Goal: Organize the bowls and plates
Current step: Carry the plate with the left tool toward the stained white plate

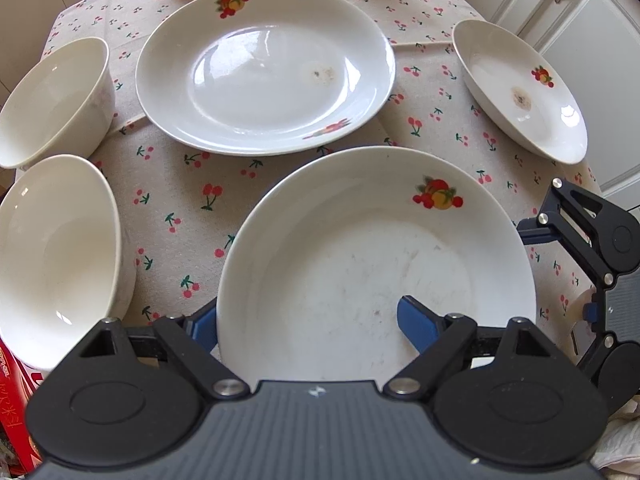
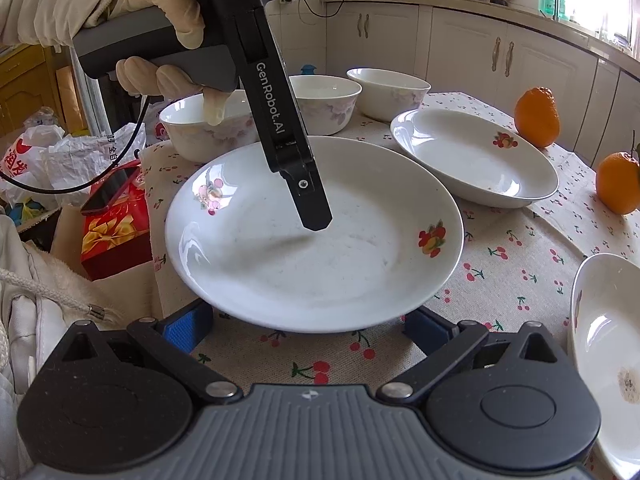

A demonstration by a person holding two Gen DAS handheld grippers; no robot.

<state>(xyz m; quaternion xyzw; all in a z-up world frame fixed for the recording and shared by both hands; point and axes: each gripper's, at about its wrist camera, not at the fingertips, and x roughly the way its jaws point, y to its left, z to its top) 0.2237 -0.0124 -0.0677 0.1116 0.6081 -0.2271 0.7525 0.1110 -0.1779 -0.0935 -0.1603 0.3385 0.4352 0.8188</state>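
A white plate with a fruit print (image 1: 376, 264) sits at the table's near edge. My left gripper (image 1: 308, 320) is wide open around its near rim: one blue finger (image 1: 416, 326) lies over the plate's inside, the other (image 1: 204, 326) outside the rim on the left. In the right wrist view the same plate (image 2: 320, 248) fills the middle, with the left gripper's finger (image 2: 312, 204) hanging over it. My right gripper (image 2: 308, 330) is open and empty, its fingers low beside the plate's near edge. Two more fruit-print plates (image 1: 264, 68) (image 1: 524, 88) lie further back.
Two white bowls (image 1: 52, 100) (image 1: 52, 256) stand at the left in the left wrist view; three bowls (image 2: 388, 92) show in the right wrist view. Two oranges (image 2: 538, 116) sit at the far side. A red box (image 2: 116, 236) and bags lie off the table's edge.
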